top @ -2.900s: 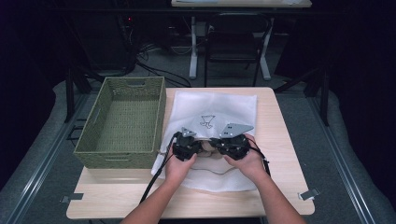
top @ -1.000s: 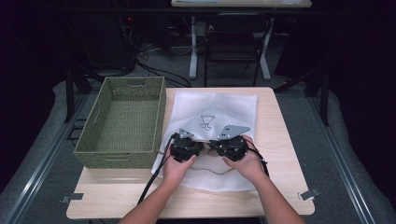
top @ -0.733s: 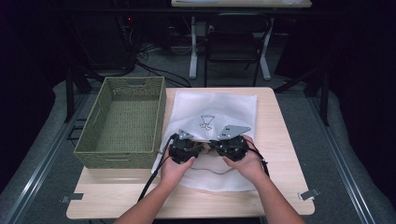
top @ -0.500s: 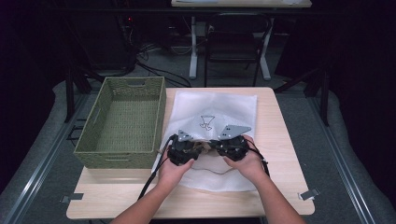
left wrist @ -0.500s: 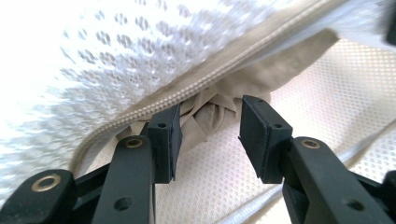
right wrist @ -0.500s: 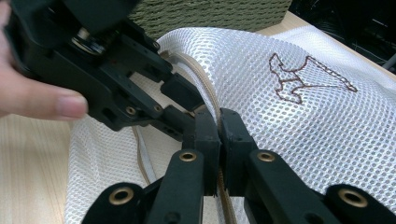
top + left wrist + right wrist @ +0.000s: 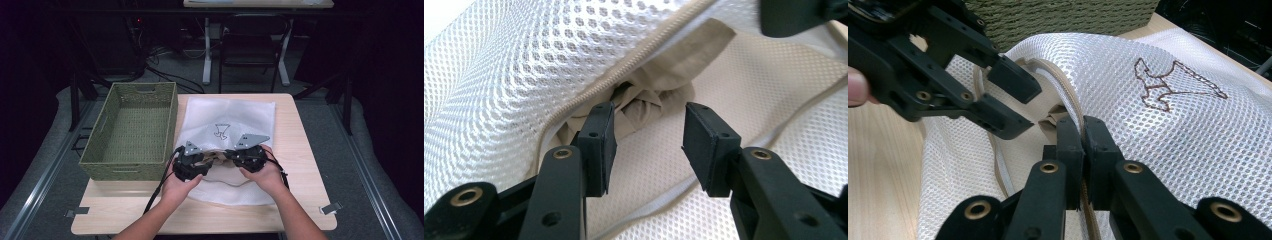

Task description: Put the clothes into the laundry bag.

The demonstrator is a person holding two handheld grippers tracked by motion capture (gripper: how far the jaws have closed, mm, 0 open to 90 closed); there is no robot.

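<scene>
White mesh bag (image 7: 227, 112) on wooden table (image 7: 300, 150), two grippers (image 7: 192, 162) (image 7: 250, 152) meeting at its near part, green woven basket (image 7: 131, 131) left

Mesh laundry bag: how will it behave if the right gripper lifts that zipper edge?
Probably floppy: the mesh bag drapes in soft folds on the table. Likely light, being thin open netting. The right gripper, shut on the zipper edge, would likely raise one flap, leaving the beige cloth inside sagging.
</scene>
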